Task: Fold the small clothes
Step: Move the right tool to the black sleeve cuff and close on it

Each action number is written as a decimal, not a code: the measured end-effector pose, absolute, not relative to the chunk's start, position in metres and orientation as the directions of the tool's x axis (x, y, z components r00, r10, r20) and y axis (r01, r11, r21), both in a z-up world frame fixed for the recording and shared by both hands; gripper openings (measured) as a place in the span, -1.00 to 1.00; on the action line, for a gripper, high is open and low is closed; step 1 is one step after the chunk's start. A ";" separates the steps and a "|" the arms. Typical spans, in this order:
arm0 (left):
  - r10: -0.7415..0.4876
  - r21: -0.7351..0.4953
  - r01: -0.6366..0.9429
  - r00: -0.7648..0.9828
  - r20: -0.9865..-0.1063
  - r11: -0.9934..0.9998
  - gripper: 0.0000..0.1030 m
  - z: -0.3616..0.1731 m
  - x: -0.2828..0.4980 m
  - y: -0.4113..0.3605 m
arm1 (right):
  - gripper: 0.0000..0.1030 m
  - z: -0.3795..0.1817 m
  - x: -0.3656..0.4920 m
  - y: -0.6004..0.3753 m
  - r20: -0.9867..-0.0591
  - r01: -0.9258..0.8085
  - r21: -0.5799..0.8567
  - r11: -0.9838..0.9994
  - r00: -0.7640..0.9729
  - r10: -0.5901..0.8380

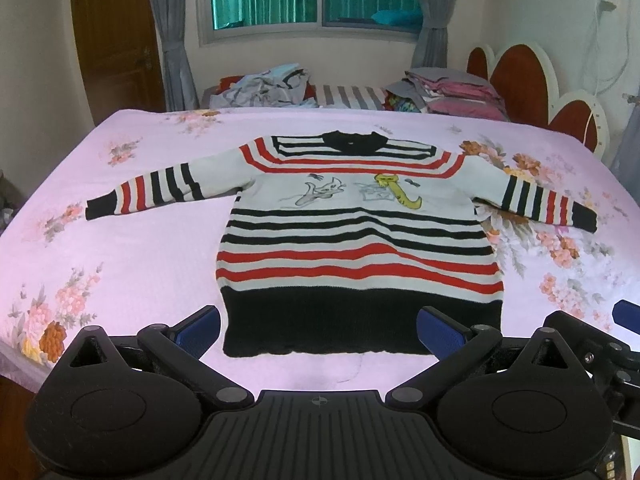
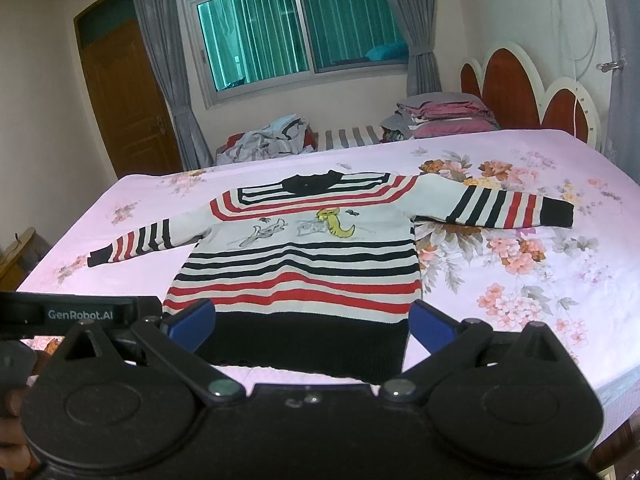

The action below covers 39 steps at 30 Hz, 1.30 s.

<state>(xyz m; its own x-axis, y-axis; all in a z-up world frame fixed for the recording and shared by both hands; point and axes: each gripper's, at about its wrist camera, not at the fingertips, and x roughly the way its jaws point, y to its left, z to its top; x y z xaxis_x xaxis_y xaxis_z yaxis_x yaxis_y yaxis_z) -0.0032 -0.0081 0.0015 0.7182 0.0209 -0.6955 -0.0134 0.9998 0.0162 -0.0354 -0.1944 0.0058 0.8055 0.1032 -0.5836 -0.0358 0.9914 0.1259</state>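
Observation:
A small striped sweater (image 1: 352, 236) (image 2: 296, 272) in white, black and red with a cartoon print lies flat and face up on the pink floral bedsheet (image 1: 120, 248) (image 2: 520, 280). Both sleeves are spread sideways and its black hem faces me. My left gripper (image 1: 318, 328) hovers open just short of the hem, its blue pads (image 1: 198, 326) wide apart with nothing between them. My right gripper (image 2: 312, 326) is open too, above the hem's right part, its blue pads (image 2: 434, 326) apart. The right gripper (image 1: 624, 314) also shows at the right edge of the left wrist view.
At the far side of the bed lie a heap of loose clothes (image 1: 264, 86) (image 2: 268, 136) and a stack of folded ones (image 1: 448, 92) (image 2: 440, 116). A red and white headboard (image 1: 532, 80) stands at the right. The left gripper's body (image 2: 80, 314) and a hand (image 2: 12, 440) are at the right view's left edge.

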 end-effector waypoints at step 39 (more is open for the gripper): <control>-0.010 0.012 0.028 0.678 -0.735 1.000 1.00 -0.035 0.164 0.026 | 1.00 -0.025 0.092 -0.196 -0.620 0.154 0.070 0.986 0.780 -0.078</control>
<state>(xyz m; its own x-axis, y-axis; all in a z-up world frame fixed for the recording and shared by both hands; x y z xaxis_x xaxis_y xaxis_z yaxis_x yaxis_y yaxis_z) 0.1638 0.0263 -0.0352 0.6782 -0.0103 -0.7348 0.0280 0.9995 0.0118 0.0925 -0.1965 -0.0247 0.7804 -0.0777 -0.6204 0.1540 0.9856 0.0702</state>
